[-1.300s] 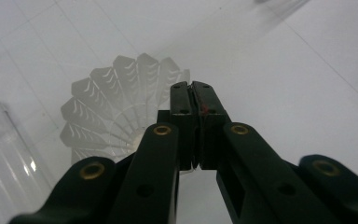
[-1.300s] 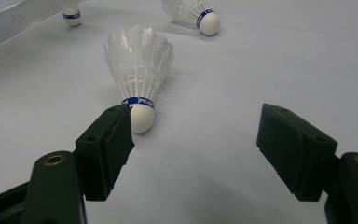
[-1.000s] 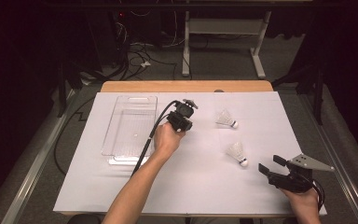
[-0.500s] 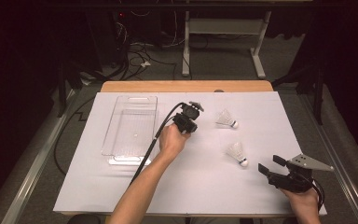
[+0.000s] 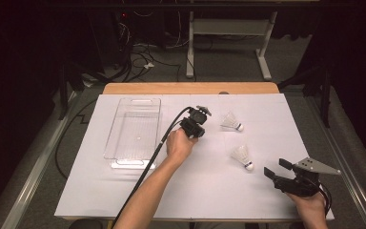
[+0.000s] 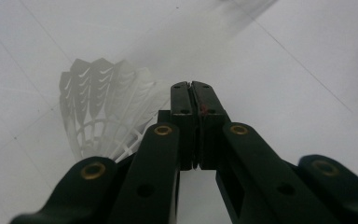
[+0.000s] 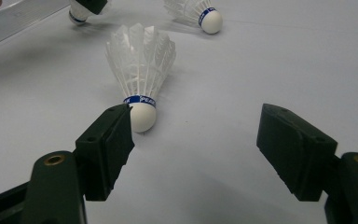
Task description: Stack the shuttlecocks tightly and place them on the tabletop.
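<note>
Shuttlecock no. 1 sits tight against the left gripper, at 9 o'clock of its jaws in the left gripper view, feather tips at 12 o'clock. Those jaws are pressed fully together with nothing visible between the tips. Can't tell if a feather edge is pinched lower down

High view, left to right:
- clear tray at 9 o'clock of the left hand, nothing in it
- far shuttlecock lying on the white sheet at 3 o'clock of the left gripper, near it, cork toward 4 o'clock, feathers toward 10
- near shuttlecock lying at roughly 10 o'clock of the right gripper, long axis 11 to 5, cork at the 5 end

Right gripper: jaws wide apart, holding nothing. In the right gripper view the near shuttlecock's cork points back at the camera and sits just beside the tip of the left-side jaw, off-centre from the gap. Right hand is the closer one. My read: shift toward 9 o'clock in that view to centre the cork before closing
</note>
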Demonstrator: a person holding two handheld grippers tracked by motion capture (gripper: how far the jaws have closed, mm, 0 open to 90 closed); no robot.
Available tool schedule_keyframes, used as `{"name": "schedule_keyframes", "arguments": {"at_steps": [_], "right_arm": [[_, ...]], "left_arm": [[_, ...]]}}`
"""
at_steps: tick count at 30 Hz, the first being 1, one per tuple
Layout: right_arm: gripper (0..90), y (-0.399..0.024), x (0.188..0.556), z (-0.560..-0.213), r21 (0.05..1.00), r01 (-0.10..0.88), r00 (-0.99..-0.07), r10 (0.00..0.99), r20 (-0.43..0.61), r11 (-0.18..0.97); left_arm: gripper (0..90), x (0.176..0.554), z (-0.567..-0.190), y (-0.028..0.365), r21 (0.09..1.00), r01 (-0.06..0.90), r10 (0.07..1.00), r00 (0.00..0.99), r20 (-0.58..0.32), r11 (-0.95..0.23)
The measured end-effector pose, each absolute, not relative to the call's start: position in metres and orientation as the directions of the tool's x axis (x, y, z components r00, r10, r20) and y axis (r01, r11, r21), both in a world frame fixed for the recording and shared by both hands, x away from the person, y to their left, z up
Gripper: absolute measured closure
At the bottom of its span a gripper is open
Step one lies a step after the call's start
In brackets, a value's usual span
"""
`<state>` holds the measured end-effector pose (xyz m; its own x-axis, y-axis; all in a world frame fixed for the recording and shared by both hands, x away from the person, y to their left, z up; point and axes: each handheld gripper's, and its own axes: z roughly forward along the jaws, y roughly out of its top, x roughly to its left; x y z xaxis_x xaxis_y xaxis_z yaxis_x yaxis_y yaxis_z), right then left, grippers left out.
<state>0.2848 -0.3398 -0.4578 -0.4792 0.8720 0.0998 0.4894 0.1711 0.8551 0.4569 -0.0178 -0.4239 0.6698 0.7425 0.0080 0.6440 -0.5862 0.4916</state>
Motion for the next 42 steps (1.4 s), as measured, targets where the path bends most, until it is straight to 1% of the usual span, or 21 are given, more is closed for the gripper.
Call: {"name": "schedule_keyframes", "arguments": {"at_steps": [12, 21, 34, 42], "right_arm": [[27.2, -0.34, 0.285, -0.458, 0.856, 0.488, -0.478, 0.873, 0.099, 0.17], [27.2, -0.341, 0.285, -0.458, 0.856, 0.49, -0.478, 0.872, 0.105, 0.166], [27.2, -0.341, 0.285, -0.458, 0.856, 0.489, -0.483, 0.869, 0.107, 0.166], [27.2, -0.34, 0.285, -0.458, 0.857, 0.488, -0.483, 0.869, 0.105, 0.168]], "left_arm": [[88.1, 0.457, -0.43, -0.025, 0.498, 0.649, 0.738, 0.675, -0.027, -0.575], [88.2, 0.46, -0.433, -0.03, 0.495, 0.648, 0.734, 0.679, -0.031, -0.579], [88.5, 0.47, -0.429, -0.032, 0.533, 0.654, 0.747, 0.662, -0.06, -0.536], [88.5, 0.467, -0.427, -0.034, 0.537, 0.64, 0.735, 0.676, -0.055, -0.549]]}}
